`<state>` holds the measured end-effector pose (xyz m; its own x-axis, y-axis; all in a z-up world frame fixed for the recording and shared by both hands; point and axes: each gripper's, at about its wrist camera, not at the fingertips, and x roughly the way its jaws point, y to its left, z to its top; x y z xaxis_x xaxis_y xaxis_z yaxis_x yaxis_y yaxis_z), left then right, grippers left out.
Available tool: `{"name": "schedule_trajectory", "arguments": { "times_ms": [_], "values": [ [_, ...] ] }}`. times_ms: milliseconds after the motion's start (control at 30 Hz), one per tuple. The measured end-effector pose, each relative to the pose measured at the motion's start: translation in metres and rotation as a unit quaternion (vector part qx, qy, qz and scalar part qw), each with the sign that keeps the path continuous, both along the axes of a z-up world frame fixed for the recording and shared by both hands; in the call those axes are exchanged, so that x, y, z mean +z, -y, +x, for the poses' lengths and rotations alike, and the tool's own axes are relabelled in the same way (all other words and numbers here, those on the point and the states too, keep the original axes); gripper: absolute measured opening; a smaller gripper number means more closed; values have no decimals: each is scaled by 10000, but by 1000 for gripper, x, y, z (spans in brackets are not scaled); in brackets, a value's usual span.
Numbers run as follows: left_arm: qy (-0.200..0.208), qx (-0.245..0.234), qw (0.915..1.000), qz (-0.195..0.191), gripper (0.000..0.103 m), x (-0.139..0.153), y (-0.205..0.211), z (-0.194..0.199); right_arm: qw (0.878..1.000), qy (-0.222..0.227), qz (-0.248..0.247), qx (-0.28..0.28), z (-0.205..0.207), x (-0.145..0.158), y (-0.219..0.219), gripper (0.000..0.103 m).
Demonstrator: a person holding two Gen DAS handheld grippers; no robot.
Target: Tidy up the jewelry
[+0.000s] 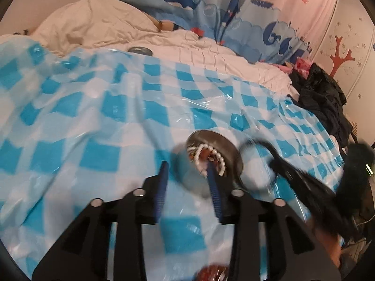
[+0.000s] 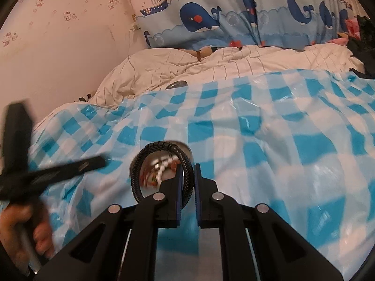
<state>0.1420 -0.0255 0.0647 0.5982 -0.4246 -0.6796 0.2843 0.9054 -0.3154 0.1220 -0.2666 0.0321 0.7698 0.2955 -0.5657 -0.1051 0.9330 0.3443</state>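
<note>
A black braided bracelet (image 2: 164,171) is seen clamped between the blue pads of the right gripper (image 2: 187,171) at the lower centre of the right wrist view; the jaws are drawn narrow, with only the cord's thickness between them. The ring is held on edge, its plane roughly facing the camera, and its loop is spread up and to the left of the fingertips, with the long axis tilted from lower left to upper right of the frame. Behind and through the loop a round metal dish (image 2: 164,164) is visible on the blue-and-white checked plastic sheet (image 2: 257,128), and a white bead bracelet (image 2: 164,166) with some reddish beads is seen inside it, blurred. In the left wrist view the same dish (image 1: 218,147) is placed just right of centre, with the white bead bracelet (image 1: 211,157) coiled in it. The left gripper (image 1: 188,171) is shown with its jaws parted to a moderate width and nothing pressed between the pads; its right fingertip overlaps the dish's near rim, and whether it touches cannot be told. A dark reddish beaded object (image 1: 212,272) is cut off at the bottom edge of that view. The right gripper is seen there as a black blur at the right (image 1: 269,161). A second metal dish (image 1: 140,51) lies far up the sheet, by the cream quilt (image 1: 98,23).
</note>
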Motion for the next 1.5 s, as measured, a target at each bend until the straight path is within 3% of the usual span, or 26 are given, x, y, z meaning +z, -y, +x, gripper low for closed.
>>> {"name": "schedule_trajectory", "arguments": {
  "times_ms": [133, 200, 300, 500, 633, 733, 967, 1100, 1233, 1433, 1500],
  "values": [
    [-37, 164, 9996, -245, 41, 1, -27, -34, 9997, -180, -90, 122, 29, -8, -17, 11],
    [-121, 184, 9992, -324, 43, -3, -34, -46, 9993, -277, -220, 155, 35, -13, -22, 17],
    [-175, 114, 9992, -327, 45, -7, -35, -57, 9993, -308, -183, 49, 26, -13, -15, 21],
    [-303, -49, 9988, -380, 50, -15, -31, -80, 9991, -398, 60, 164, -48, -4, 4, 35],
    [-437, -225, 9983, -311, 52, -27, -23, -98, 9969, -688, 211, 320, -110, -22, 3, 39],
    [-505, -440, 9977, -112, 52, -36, -16, -105, 9939, -944, 420, 372, -126, -36, -1, 39],
    [-594, -571, 9964, -189, 52, -48, -23, -111, 9907, -907, 205, 997, -124, -33, -32, 39],
    [-722, -449, 9953, -467, 52, -49, -37, -105, 9856, -1032, -271, 1308, -128, -35, -52, 39],
    [-995, -757, 9875, -963, 52, -52, -34, -103, 9822, -1173, -665, 1306, -130, -43, -56, 40],
    [-996, -1272, 9862, -368, 52, -59, 3, -114, 9791, -1246, -805, 1394, -131, -48, -58, 40],
    [-1044, -1236, 9866, -223, 52, -63, 6, -114, 9776, -1229, -906, 1452, -132, -48, -61, 34]
  ]
}}
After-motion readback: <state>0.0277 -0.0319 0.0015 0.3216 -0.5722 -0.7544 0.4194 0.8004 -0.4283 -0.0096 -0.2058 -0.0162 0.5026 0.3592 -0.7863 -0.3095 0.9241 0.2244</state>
